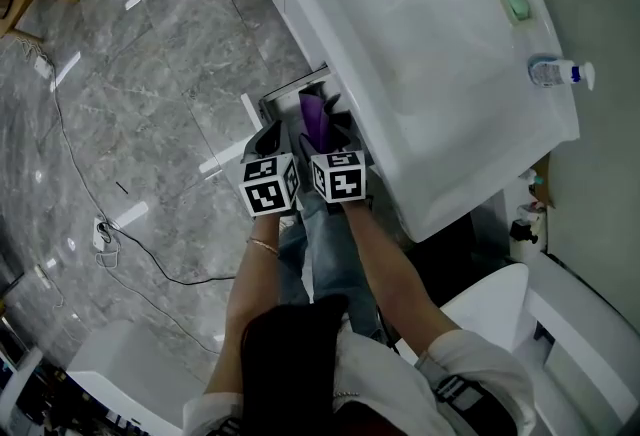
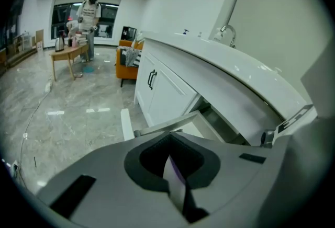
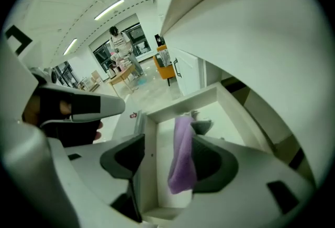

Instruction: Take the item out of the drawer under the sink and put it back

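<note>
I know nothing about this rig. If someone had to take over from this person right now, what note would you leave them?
Left gripper: jaws together, nothing clearly held.
Right gripper: jaws wide apart. The purple cloth hangs between them beside one pad, not pinched.
Drawer under the sink: open, with the cloth over it.
Done: the drawer is open.
Left: make sure the cloth lies in the drawer. I cannot tell whether it rests there.

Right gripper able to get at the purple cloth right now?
Probably yes. The right gripper is open and the purple cloth hangs between its jaws, above the open drawer; nothing visible blocks it.
</note>
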Tool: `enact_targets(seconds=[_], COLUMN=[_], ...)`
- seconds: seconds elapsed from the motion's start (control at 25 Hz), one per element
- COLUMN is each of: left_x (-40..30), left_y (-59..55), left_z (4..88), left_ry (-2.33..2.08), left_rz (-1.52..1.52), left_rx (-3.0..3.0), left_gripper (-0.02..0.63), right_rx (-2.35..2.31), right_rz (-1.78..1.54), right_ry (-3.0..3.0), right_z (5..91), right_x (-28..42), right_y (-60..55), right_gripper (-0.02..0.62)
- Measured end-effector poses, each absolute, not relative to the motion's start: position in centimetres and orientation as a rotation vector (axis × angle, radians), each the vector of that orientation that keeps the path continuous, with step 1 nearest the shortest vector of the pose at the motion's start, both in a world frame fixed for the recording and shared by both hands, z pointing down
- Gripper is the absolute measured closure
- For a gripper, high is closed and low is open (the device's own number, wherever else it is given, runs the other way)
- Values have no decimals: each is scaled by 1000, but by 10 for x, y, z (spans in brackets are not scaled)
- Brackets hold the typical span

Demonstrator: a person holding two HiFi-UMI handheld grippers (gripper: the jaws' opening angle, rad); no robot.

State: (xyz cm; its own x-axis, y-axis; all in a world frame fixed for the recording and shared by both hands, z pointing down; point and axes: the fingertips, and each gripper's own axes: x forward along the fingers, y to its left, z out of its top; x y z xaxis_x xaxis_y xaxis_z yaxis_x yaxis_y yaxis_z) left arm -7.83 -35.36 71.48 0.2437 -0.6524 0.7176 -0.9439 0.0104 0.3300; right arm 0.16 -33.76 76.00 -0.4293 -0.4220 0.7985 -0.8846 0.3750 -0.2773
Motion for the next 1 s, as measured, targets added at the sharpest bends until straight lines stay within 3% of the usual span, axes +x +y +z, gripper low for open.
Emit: enact_targets(seconds=[0.52,1.0], left_x=[-84,-84], left_y=[-329,-306], left_z=[642,553], left_ry=[-1506,-1514], left_rz=[388,277], left_rx=[1793,1947], left_gripper=[603,601], right_rx=[1219,1348], right_rz=[861,638], right_ry=[-2136,-2255], right_z=[662,552], right_x=[-4,-12], right_y=[-325,-309], right_gripper=[318,430])
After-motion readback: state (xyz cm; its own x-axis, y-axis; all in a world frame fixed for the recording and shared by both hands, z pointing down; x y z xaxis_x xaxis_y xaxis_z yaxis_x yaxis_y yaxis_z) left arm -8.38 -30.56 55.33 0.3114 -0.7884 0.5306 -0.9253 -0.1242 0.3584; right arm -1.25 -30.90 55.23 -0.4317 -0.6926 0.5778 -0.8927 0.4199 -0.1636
